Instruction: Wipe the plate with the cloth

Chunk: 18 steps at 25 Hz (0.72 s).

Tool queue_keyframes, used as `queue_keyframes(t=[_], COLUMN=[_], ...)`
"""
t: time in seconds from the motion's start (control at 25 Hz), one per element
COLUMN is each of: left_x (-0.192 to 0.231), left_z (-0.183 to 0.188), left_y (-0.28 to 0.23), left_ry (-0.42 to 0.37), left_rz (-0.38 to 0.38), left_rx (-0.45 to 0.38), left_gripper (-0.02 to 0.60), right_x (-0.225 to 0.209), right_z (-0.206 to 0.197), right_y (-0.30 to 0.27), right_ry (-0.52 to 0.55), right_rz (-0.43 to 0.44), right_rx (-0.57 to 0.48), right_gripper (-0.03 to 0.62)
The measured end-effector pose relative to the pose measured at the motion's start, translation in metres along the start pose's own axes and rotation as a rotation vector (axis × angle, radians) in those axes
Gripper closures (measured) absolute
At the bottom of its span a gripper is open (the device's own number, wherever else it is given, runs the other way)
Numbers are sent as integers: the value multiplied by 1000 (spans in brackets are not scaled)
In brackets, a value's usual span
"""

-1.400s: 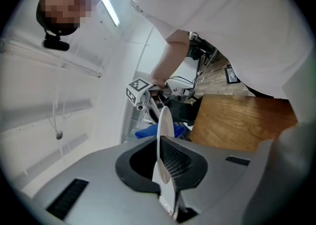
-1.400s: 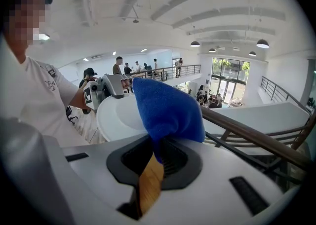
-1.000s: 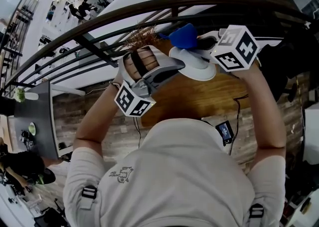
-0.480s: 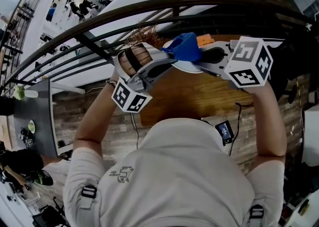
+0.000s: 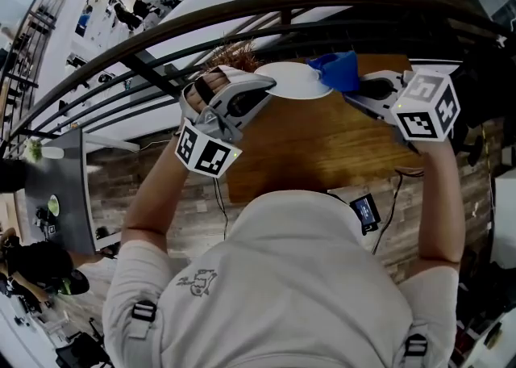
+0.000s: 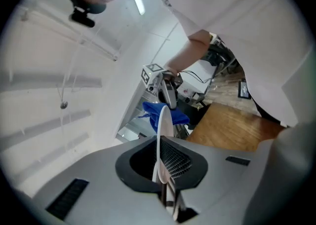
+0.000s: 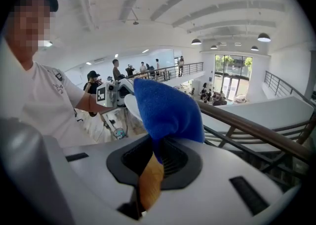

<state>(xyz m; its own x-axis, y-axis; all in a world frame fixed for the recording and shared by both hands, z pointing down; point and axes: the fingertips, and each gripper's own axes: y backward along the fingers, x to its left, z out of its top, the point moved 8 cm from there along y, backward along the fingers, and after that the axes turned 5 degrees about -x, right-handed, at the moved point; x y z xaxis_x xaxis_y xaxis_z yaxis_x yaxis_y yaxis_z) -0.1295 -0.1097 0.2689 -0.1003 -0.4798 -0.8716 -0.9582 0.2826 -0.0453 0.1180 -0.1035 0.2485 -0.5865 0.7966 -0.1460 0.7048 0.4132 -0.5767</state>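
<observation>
Above the wooden table (image 5: 322,152), the left gripper (image 5: 262,85) has its jaws closed on the rim of the white plate (image 5: 297,82), which it holds off the surface. The right gripper (image 5: 360,85) is clamped on a blue cloth (image 5: 337,69), orange at its pinched end. The cloth appears to touch the plate's right edge, though the contact is unclear. Beyond both, a dark railing (image 5: 242,13) curves across.

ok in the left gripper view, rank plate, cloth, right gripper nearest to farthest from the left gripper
1. plate, edge-on in its jaws
2. cloth, at the plate's far rim
3. right gripper, behind the cloth, gripping it
</observation>
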Motion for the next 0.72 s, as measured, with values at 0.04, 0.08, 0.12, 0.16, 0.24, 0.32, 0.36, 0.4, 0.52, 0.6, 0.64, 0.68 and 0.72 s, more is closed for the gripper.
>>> queue_keyframes(t=[0.04,0.08,0.12,0.16,0.24,0.32,0.36,0.4,0.52,0.6,0.64,0.68,0.72], left_x=[1,1,2,3,2,-1,-3,-5,-14,-23,-29,-34,-39], left_z=[-3,-6,-8,-9,-11,-14,-17,-21,-39,-52,-59,-65,-71], left_y=[0,-2,-4,-7,-11,-12,-15,-19,-40,-49,-52,-54,-56], left_ry=[53,101,146,194,296,385,422,463,648,805,878,946,1010], left_rz=[8,15,21,28,42,44,40,42,82,108,116,121,125], left_rx=[0,1,3,1,-15,-18,-10,-3,-2,10,21,32,41], left_gripper=[566,566,566,566,566,566,566,566,566,566,566,566,566], right_x=[-5,-8,-10,-11,-9,-9,-11,-14,-29,-36,-39,-41,-43], right_z=[0,0,2,3,4,2,0,-1,-9,-15,-18,-23,-28], right_y=[2,3,5,8,10,9,10,13,27,32,31,29,25], right_ry=[8,20,31,40,44,41,42,43,37,34,34,31,20], right_rz=[-29,-53,-70,-78,-87,-105,-116,-126,-139,-150,-158,-165,-167], right_rx=[-3,-8,-17,-28,-59,-92,-108,-125,-180,-200,-202,-202,-205], right_gripper=[548,548,548,548,548,548,548,548,548,548,548,548,548])
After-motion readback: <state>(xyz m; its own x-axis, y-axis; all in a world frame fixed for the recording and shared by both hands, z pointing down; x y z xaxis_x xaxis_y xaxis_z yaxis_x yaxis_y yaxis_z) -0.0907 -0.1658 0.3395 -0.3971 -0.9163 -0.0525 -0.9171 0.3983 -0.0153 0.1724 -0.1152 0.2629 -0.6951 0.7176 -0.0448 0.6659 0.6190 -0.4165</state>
